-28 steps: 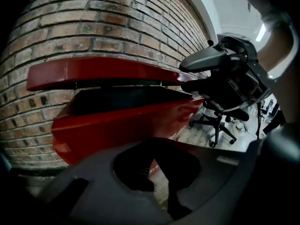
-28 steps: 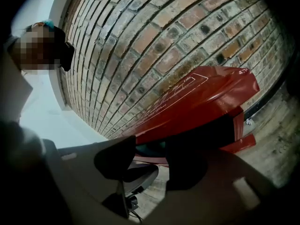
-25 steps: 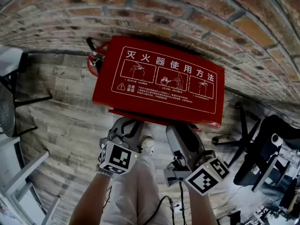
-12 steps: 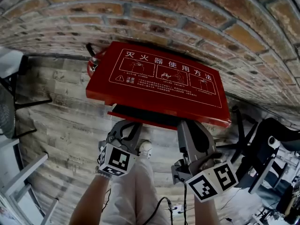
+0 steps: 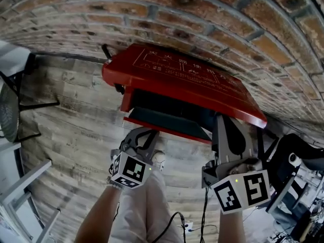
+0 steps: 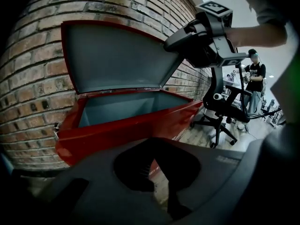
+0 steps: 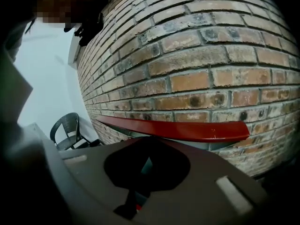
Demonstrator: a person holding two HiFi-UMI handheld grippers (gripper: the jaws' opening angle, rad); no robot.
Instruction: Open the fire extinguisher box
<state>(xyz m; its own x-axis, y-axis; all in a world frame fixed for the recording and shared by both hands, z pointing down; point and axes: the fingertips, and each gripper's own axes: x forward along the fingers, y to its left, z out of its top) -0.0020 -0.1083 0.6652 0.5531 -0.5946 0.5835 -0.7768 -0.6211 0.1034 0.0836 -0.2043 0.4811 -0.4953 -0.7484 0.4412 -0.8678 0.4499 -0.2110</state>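
Box: red box (image 5: 163,121) on the floor, against the brick wall (image 5: 212,24).
Lid: lid (image 5: 187,82) tilted up about halfway, with the grey inside showing.
Right gripper (image 5: 226,123): jaws together with nothing between them, tips under the lid's front edge, propping it.
Left gripper (image 5: 144,134): jaws together, empty, low before the box and clear of it.
Progress: mostly open, I'd say. What's left is swinging the lid back to the wall.

Open gap beneath raised lid (image 5: 192,82)
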